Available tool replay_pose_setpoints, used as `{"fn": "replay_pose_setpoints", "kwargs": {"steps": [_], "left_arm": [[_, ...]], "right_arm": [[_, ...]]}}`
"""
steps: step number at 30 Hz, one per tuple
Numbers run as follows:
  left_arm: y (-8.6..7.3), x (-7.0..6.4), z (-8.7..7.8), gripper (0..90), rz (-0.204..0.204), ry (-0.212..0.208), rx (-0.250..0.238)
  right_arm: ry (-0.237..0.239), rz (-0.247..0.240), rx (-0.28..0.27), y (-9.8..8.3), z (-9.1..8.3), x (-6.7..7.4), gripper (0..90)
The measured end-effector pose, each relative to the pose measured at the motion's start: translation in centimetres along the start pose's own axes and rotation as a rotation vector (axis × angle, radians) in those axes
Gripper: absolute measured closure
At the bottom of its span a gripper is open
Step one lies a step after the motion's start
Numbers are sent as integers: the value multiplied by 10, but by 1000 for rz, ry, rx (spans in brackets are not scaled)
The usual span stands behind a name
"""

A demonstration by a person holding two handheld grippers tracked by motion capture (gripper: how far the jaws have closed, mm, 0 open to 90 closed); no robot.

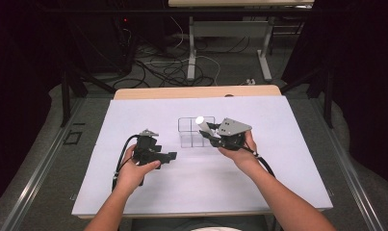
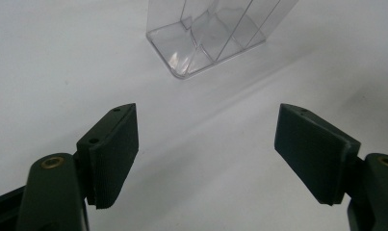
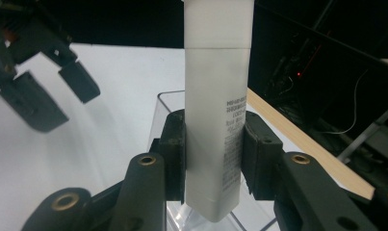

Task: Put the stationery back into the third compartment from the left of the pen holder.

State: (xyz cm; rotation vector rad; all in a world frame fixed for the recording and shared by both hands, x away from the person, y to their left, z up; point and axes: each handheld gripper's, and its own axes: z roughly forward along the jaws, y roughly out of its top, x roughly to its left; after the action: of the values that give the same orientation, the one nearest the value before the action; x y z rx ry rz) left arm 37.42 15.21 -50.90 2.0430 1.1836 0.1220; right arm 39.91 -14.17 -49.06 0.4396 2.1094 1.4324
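Observation:
A white tube (image 1: 200, 122) with small print on its side stands upright between the pads of my right gripper (image 1: 209, 134), which is shut on it. In the right gripper view the tube (image 3: 215, 72) hangs over a clear plastic organizer (image 3: 163, 103) with several compartments. The organizer (image 1: 191, 133) sits mid-table on the white mat. My left gripper (image 1: 171, 156) rests left of it, open, with nothing between its jaws. In the left gripper view that gripper (image 2: 206, 149) faces the organizer (image 2: 206, 43) across bare mat. The left gripper (image 3: 52, 91) also shows at the upper left of the right gripper view.
The white mat (image 1: 134, 192) covers most of a wooden table, whose far edge (image 1: 196, 91) shows beyond it. Behind the table, cables (image 1: 167, 67) lie on the floor near another table's legs (image 1: 191, 57). Dark curtains close both sides.

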Motion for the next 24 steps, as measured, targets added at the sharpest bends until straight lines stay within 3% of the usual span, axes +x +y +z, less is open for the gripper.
{"fn": "replay_pose_setpoints", "kwargs": {"steps": [4,7,13,16,24], "left_arm": [[0,0,0,189,12,9,-14],[0,0,0,162,12,16,-23],[-1,0,0,148,33,48,-35],[-2,2,1,115,51,64,-41],[-5,4,3,84,83,113,-59]], "right_arm": [[-4,83,-24,-5,5,-6,658],[-17,111,-41,-7,8,-9,658],[-46,130,-58,-10,13,-12,658],[-55,114,-64,-12,16,-14,658],[-65,142,-45,-21,25,-15,658]]}}
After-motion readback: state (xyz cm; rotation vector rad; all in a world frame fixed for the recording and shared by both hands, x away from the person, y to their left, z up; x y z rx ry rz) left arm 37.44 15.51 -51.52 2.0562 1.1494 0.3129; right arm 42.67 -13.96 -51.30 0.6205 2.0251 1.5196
